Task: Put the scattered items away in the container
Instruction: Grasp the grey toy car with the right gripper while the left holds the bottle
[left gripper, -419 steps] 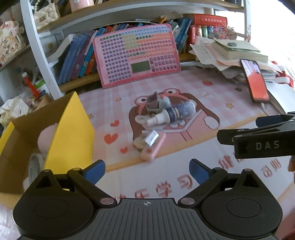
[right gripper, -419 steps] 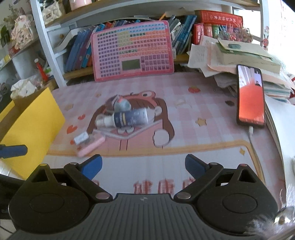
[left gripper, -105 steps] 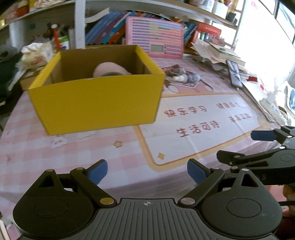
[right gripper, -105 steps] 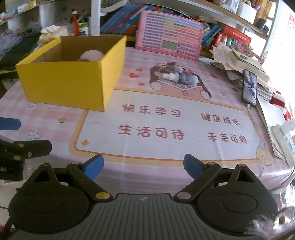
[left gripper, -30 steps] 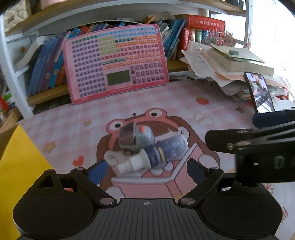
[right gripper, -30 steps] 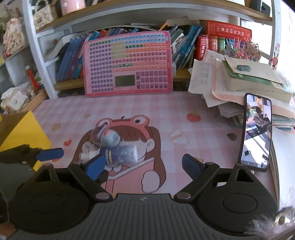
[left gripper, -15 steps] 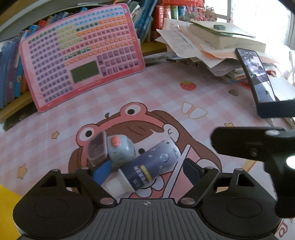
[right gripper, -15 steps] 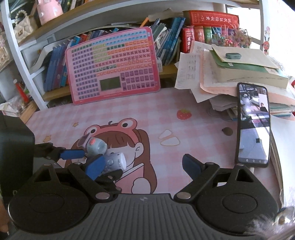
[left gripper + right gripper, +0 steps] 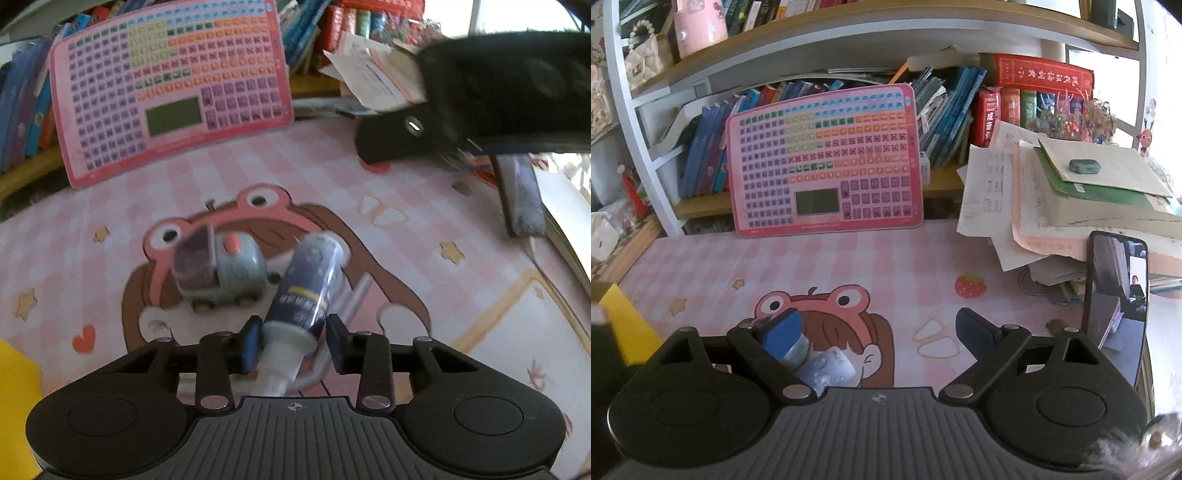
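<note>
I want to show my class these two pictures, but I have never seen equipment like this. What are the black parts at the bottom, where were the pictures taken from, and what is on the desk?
A person holds a hand-held claw in each hand; each carries a camera looking along its fingers. In the left view, the left claw has just been closing on a spray bottle, beside a grey toy car. The right claw is open and empty. Both items lie on a pink cartoon mat.

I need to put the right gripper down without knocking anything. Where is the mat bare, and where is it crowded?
Bare: the pink checked mat between the pink keyboard board and the frog drawing, across to the strawberry print. Crowded: the paper stack and phone at the mat's far side from the yellow box, and the left gripper, jaws just closing round the spray bottle beside the toy car.
</note>
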`<state>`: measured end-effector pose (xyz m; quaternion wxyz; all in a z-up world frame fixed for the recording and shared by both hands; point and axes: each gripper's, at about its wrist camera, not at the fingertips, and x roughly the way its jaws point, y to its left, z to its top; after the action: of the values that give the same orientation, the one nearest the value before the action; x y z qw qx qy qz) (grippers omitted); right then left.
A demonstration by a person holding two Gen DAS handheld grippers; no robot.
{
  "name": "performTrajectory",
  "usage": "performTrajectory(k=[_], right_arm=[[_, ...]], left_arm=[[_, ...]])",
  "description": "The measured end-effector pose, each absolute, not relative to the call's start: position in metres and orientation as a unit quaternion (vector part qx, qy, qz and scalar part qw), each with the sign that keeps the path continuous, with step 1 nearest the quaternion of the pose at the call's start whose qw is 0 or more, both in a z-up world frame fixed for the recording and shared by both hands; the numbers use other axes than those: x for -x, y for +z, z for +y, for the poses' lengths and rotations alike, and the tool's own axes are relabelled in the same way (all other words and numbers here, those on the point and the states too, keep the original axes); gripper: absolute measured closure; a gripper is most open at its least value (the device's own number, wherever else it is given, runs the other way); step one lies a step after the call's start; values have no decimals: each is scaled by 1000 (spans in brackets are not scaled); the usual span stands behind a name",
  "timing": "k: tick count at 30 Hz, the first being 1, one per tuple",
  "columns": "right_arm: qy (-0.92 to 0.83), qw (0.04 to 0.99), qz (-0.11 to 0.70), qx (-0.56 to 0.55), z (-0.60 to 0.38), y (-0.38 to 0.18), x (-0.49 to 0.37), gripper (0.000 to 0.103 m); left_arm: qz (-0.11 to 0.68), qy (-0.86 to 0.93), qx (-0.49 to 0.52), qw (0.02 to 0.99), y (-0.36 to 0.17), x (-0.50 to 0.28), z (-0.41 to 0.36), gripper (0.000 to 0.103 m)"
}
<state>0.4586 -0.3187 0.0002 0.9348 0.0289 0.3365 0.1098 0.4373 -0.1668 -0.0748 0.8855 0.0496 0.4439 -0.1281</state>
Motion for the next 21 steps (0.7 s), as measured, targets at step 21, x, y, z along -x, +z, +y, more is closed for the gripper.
performTrajectory(k=[21], right_arm=[[183,920,346,8,-302,-10,-467,13]], left_arm=[[462,-121,-14,879,-77,-408,-158,72]])
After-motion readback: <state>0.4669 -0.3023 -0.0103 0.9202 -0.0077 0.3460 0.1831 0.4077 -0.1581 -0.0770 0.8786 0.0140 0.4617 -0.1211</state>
